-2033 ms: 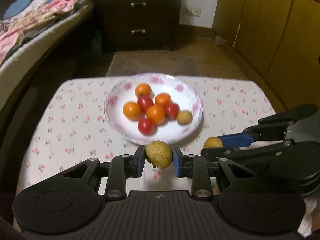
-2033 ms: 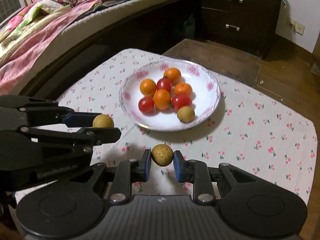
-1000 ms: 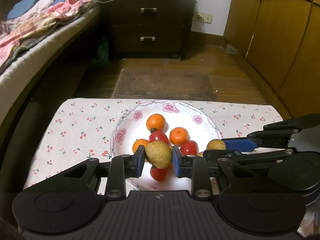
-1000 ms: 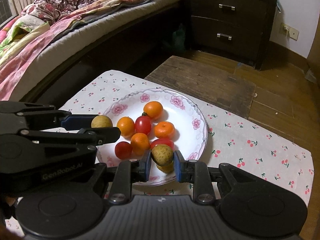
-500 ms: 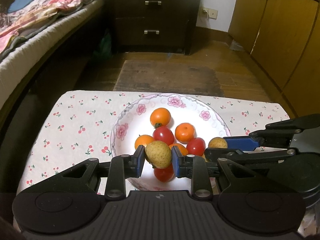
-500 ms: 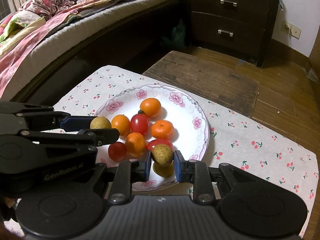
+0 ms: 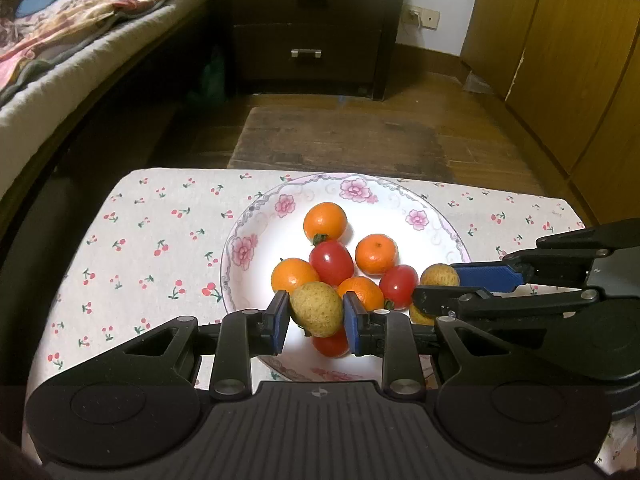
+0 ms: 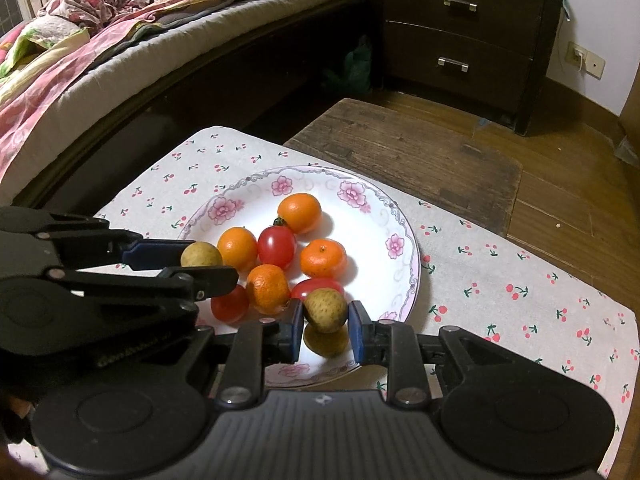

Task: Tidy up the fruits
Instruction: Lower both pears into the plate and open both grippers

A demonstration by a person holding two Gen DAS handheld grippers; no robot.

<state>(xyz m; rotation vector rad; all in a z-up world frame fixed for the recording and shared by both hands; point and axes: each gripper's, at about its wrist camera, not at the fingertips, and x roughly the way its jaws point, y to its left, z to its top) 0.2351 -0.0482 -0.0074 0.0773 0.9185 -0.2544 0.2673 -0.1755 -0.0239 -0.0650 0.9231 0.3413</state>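
Observation:
My left gripper (image 7: pixel 316 317) is shut on a tan, round fruit (image 7: pixel 316 307) and holds it over the near side of a white flowered plate (image 7: pixel 244 240). On the plate lie several small oranges (image 7: pixel 325 222) and red tomatoes (image 7: pixel 331 262). My right gripper (image 8: pixel 325 326) is shut on a second tan fruit (image 8: pixel 326 309), just above a third tan fruit (image 8: pixel 326 343) lying on the plate (image 8: pixel 404 264). Each gripper shows side-on in the other's view: the right gripper (image 7: pixel 438 282) at the plate's right rim, the left gripper (image 8: pixel 206 262) at its left rim.
The plate sits on a small table under a cherry-print cloth (image 7: pixel 152 240). Beyond the table are a worn wooden bench (image 7: pixel 340 140), a dark nightstand (image 7: pixel 308 28), a bed with rumpled bedding (image 8: pixel 80 60) on the left, and wooden cupboards (image 7: pixel 560 60) on the right.
Two seconds ago both grippers held their fruit over the cloth, short of the plate. Both have since come forward over the plate, with little movement in the last second.

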